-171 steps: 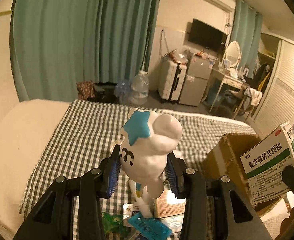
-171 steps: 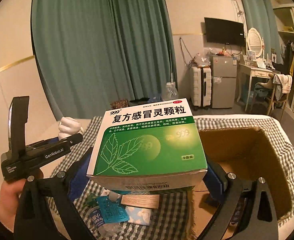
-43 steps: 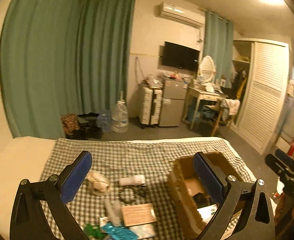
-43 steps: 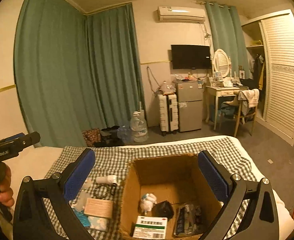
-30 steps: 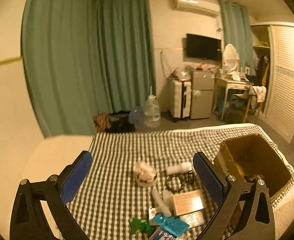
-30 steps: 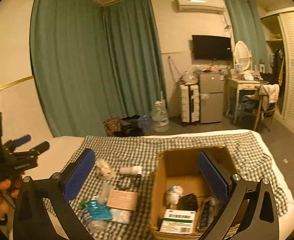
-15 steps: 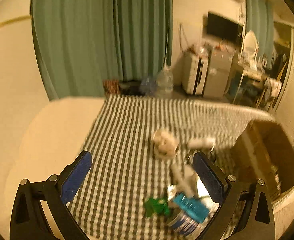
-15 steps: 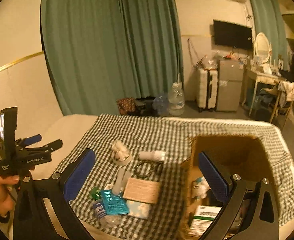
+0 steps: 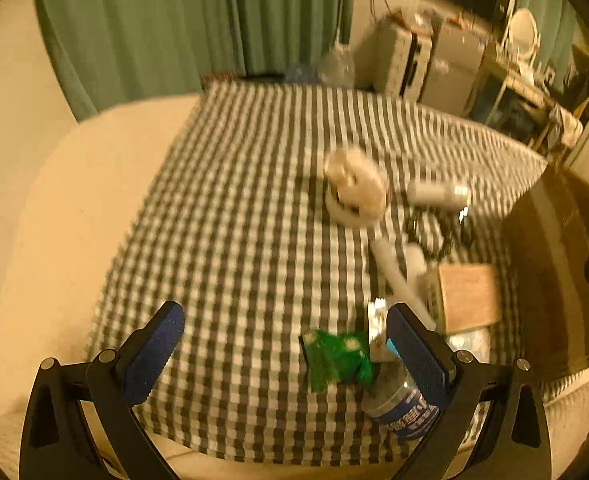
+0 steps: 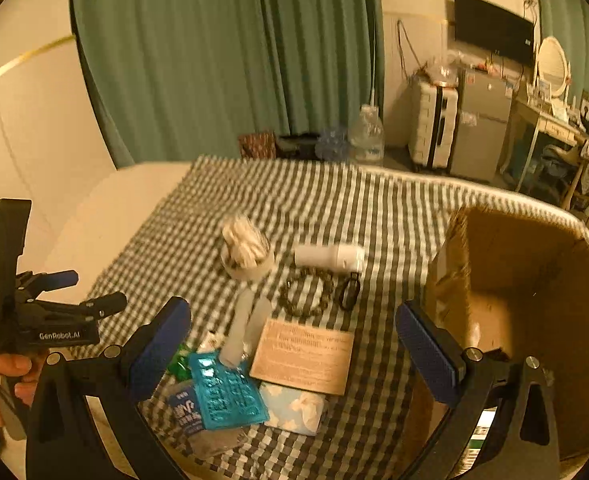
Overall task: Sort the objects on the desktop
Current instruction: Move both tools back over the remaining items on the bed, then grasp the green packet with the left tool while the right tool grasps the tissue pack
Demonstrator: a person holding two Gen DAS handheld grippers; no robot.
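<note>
My left gripper [image 9: 290,348] is open and empty, low over the near edge of the checked cloth [image 9: 254,220], just left of a green packet [image 9: 336,356] and a water bottle [image 9: 398,400]. My right gripper [image 10: 294,338] is open and empty above a brown card [image 10: 304,354], a teal blister pack [image 10: 226,394] and white tubes [image 10: 246,320]. A white bowl of wrapped pieces [image 10: 246,254], a white cylinder [image 10: 328,256] and a bead bracelet [image 10: 306,292] lie farther back. The open cardboard box [image 10: 534,300] stands at the right.
The left gripper's body [image 10: 26,320] and the hand holding it show at the left of the right wrist view. A blue-and-white tissue pack [image 10: 294,404] lies by the card. Bare bed [image 9: 74,208] lies left of the cloth. Curtains, suitcase and fridge stand behind.
Both grippers let go of the toy and medicine box, which lie in the cardboard box. Both have swung left and lowered toward the items on the cloth.
</note>
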